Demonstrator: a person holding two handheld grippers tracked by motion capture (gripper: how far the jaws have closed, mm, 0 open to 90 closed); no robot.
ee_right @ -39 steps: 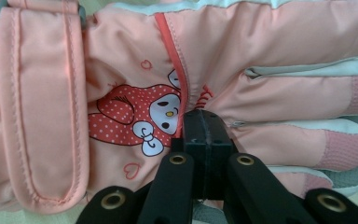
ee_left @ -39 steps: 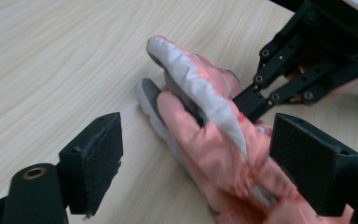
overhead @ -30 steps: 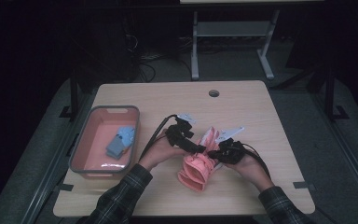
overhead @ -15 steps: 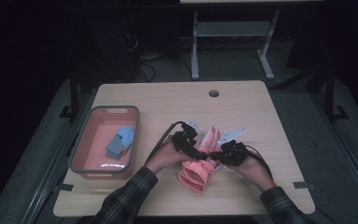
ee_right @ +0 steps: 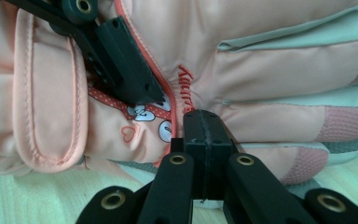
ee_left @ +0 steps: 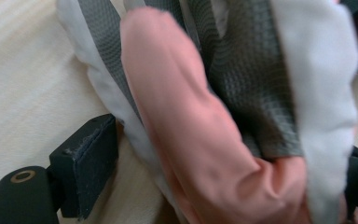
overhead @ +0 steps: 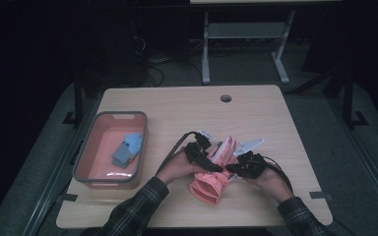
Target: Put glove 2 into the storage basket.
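— Gloves first: what have you got hold of?

— A padded salmon-pink winter glove [overhead: 211, 179] with grey knit palm panels and pale trim, lying near the front middle of the table. From where I sit, my right gripper [ee_right: 204, 122] has its jaws pressed flat together at the seam by the red embroidered lettering; I can't tell for certain whether any fabric is pinched between them. My left gripper [overhead: 215, 167] has its jaws standing wide, one pad [ee_left: 86, 158] down on the wood and the glove's fingers bulging between.

— How will it handle?

— Soft and light, I'd judge. The shell looks smooth, so it may slide in a shallow pinch, and it will flop wherever it isn't supported. I'd take it by the folded cuff or the stitched seam, where the layers are thick enough to bite.

— And around you?

— A light wood-grain table [overhead: 266, 113] with a round cable hole [overhead: 226, 98] near the far edge. At my left sits a grey-rimmed pink plastic bin [overhead: 85, 150] holding a blue folded cloth item [overhead: 128, 149]. Beyond the table the room is dark, with a white-legged stand [overhead: 246, 44] on grey carpet.
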